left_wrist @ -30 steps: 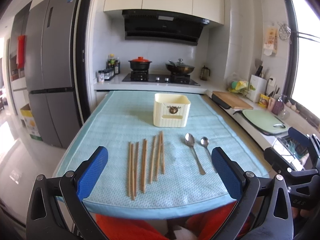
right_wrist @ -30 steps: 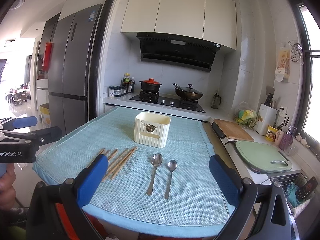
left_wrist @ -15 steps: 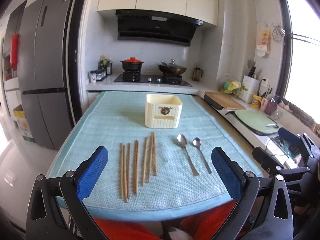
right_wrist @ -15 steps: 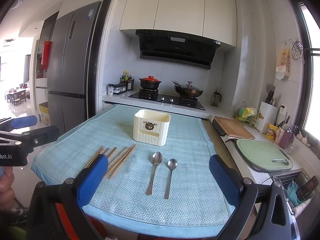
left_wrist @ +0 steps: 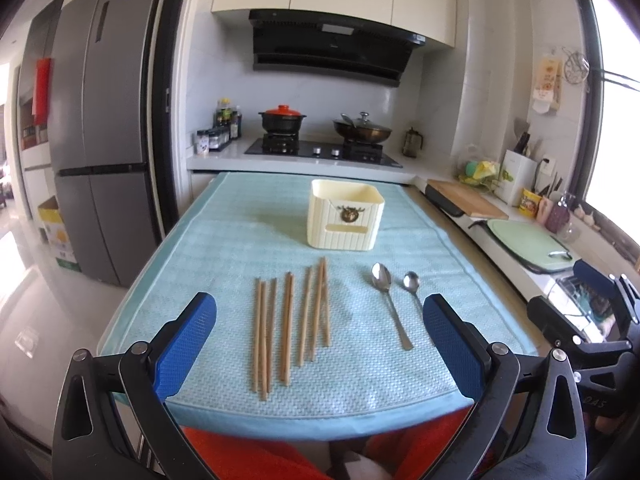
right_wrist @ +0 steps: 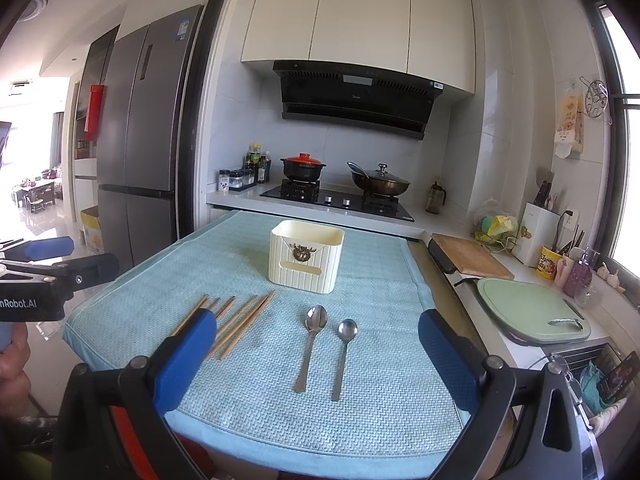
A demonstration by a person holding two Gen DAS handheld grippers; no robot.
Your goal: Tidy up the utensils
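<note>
Both grippers are hanging just off the near edge of the table, the left gripper (left_wrist: 320,340) and the right gripper (right_wrist: 316,360) each spread wide with nothing between the blue pads. On the teal cloth (left_wrist: 224,248) the wooden chopsticks (left_wrist: 292,320) are lying loose in a row toward the near left corner, with the bigger spoon (right_wrist: 312,344) and the smaller spoon (right_wrist: 343,354) sitting side by side just to their right. The cream utensil holder (left_wrist: 346,220) is standing upright further back, around the middle toward the far edge, well apart from both grippers.
</note>
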